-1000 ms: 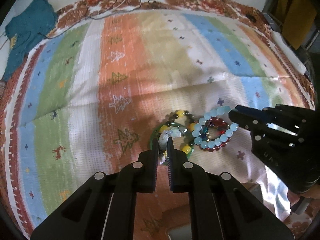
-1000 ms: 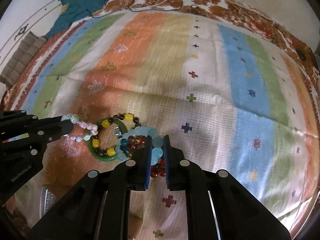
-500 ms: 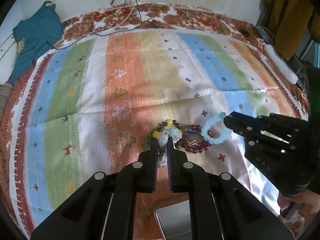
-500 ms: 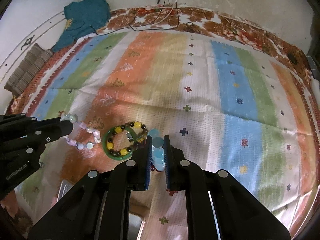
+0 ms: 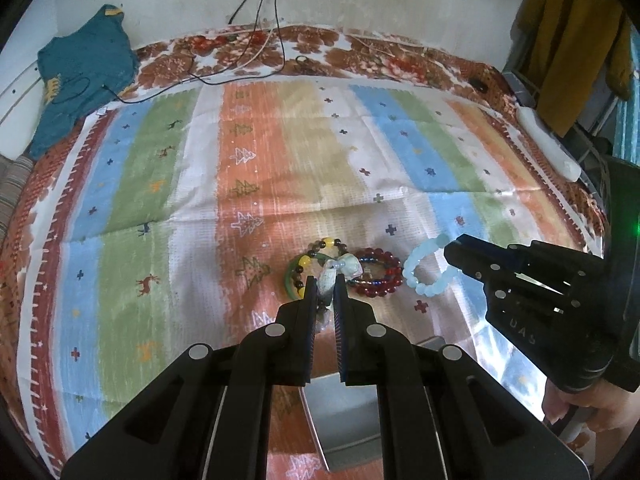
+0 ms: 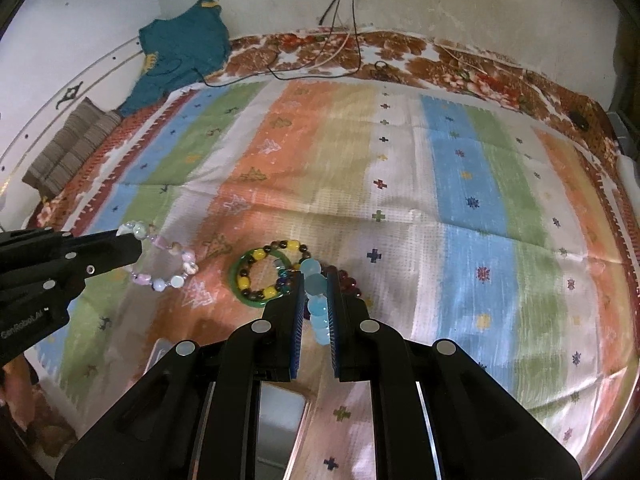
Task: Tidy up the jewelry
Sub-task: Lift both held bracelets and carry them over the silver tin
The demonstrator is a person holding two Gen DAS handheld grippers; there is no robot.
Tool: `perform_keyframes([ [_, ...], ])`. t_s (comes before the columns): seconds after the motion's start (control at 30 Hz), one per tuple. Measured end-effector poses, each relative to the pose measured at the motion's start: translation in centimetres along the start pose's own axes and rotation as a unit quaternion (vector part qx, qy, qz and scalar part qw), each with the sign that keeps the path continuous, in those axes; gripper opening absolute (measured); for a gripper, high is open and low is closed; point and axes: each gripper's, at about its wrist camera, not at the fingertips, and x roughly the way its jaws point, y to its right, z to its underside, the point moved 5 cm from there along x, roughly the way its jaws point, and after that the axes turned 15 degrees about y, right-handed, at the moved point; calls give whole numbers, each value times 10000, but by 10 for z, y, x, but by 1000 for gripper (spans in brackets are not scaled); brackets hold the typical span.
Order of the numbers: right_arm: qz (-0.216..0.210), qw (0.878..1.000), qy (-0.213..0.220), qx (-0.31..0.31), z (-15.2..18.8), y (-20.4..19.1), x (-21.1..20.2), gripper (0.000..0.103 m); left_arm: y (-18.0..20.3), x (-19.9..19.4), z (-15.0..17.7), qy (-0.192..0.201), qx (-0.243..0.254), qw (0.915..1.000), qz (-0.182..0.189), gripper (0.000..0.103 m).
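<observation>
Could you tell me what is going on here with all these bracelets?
A person is sorting bracelets on a striped cloth with a gripper in each hand. The left gripper is shut on a pale pink bead bracelet, the right gripper on a light blue bead bracelet, both held off the cloth. A green bangle, a yellow and brown bead bracelet and a dark red bead bracelet lie on the cloth.
</observation>
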Motion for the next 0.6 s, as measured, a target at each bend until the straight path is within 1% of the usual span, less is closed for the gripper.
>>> perform_keyframes([
  [0.23, -55, 9998, 158, -47, 4, -10, -23, 12, 2, -22, 6, 110, -10, 9999, 56, 8],
  [0.43, -124, 9995, 268, -67, 7, -19, -37, 12, 12, -43, 15, 226, 1, 9996, 182, 8],
  [0.6, -156, 9992, 349, -137, 11, -27, -51, 12, 19, -53, 21, 266, 40, 9993, 240, 8],
])
